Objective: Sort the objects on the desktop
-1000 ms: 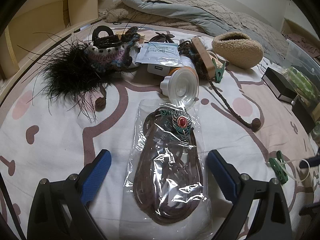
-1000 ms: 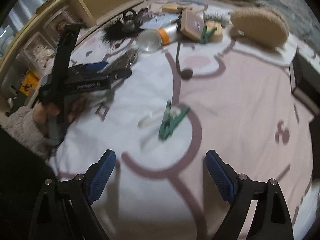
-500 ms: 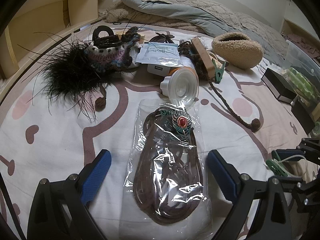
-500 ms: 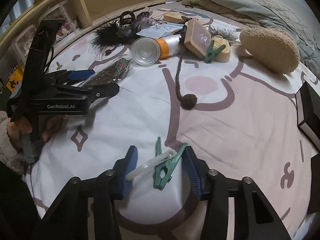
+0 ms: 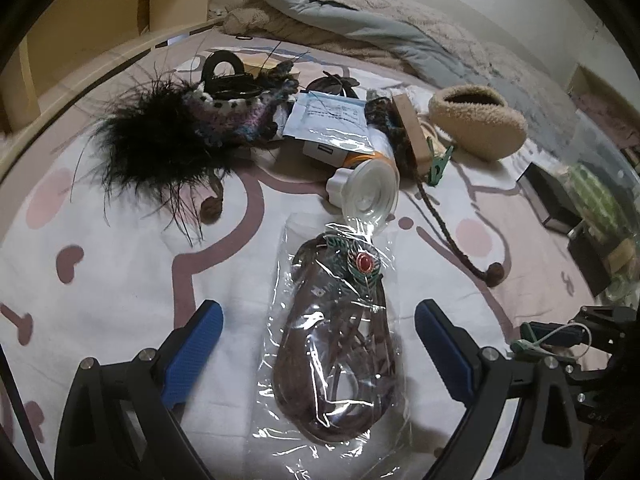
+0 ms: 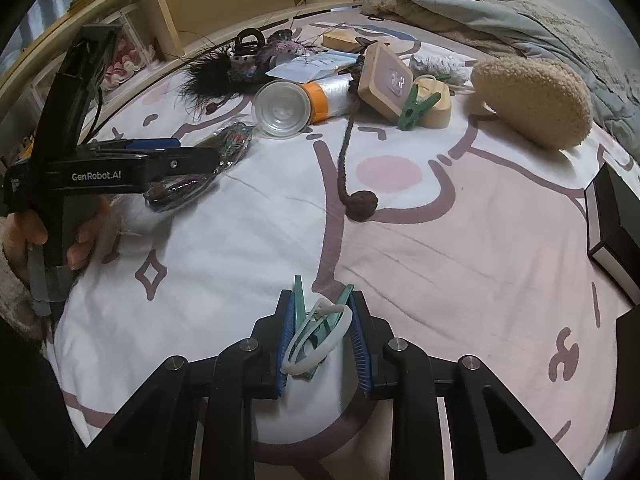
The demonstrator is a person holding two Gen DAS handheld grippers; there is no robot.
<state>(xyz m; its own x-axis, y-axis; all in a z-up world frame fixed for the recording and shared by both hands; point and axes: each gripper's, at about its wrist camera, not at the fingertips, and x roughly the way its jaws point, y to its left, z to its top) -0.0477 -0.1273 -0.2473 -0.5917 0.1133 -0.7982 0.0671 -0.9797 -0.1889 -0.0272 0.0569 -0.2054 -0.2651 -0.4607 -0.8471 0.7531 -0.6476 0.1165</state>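
1. Green clothespin [image 6: 320, 326] with a white loop sits on the bedsheet [image 6: 400, 240], pinched by the right gripper [image 6: 322, 340], whose jaws have just been closing.
2. Left gripper [image 5: 318, 350] is spread wide around a bagged cord [image 5: 336, 344].

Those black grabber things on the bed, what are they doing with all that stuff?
A person is tidying small things spread over a bedsheet, with a grabber in each hand. The right gripper has just been closing, and its blue pads now pinch a green clothespin with a white ring on it. The left gripper is open over a clear bag of brown cord and hasn't grabbed it yet.
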